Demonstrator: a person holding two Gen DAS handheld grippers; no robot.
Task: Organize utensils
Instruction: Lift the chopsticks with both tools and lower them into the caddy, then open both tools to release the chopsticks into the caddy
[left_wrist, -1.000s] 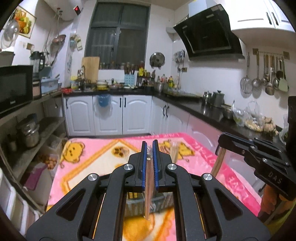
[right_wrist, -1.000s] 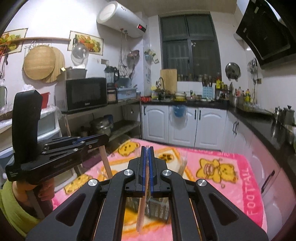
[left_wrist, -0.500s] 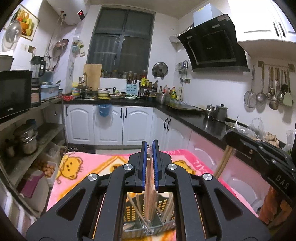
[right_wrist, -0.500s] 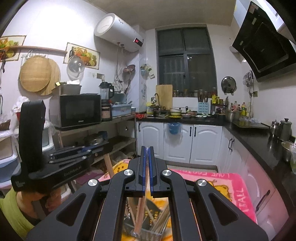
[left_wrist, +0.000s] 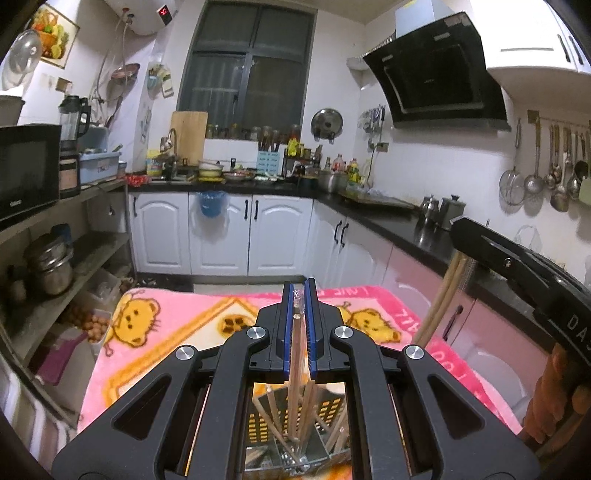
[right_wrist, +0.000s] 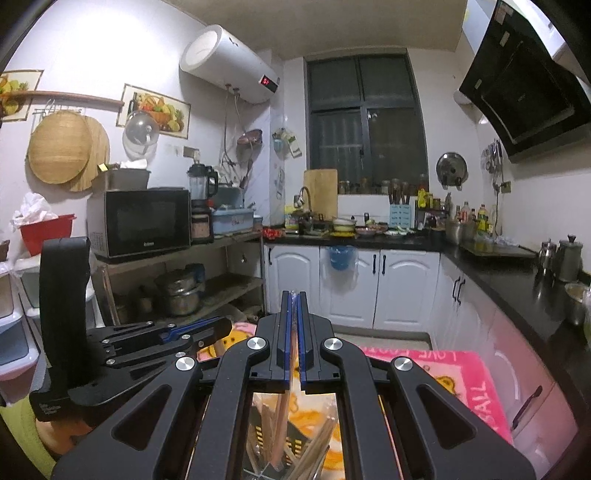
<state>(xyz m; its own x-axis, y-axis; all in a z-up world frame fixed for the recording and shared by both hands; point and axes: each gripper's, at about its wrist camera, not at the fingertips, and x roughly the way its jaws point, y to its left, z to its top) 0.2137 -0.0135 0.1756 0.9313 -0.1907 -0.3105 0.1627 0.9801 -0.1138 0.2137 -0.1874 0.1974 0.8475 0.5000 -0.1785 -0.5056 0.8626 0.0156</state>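
Observation:
My left gripper (left_wrist: 298, 291) is shut on wooden chopsticks (left_wrist: 294, 373) that hang straight down into a metal utensil holder (left_wrist: 295, 435) holding several other chopsticks. My right gripper (right_wrist: 293, 299) is shut on a wooden chopstick (right_wrist: 281, 417) whose lower end reaches into the same holder (right_wrist: 291, 446). The holder stands on a pink bear-print blanket (left_wrist: 177, 325) over the table. The right gripper also shows at the right of the left wrist view (left_wrist: 517, 266) with its chopsticks (left_wrist: 439, 295). The left gripper shows at the left of the right wrist view (right_wrist: 155, 336).
White cabinets (left_wrist: 221, 236) and a black counter (left_wrist: 388, 225) run behind and right of the table. A shelf with pots (left_wrist: 51, 266) and a microwave (right_wrist: 144, 221) stands on the left. Ladles hang on the right wall (left_wrist: 554, 173).
Both grippers have come lower and nearer over the holder, and the held chopsticks now reach down inside it. Both stay shut.

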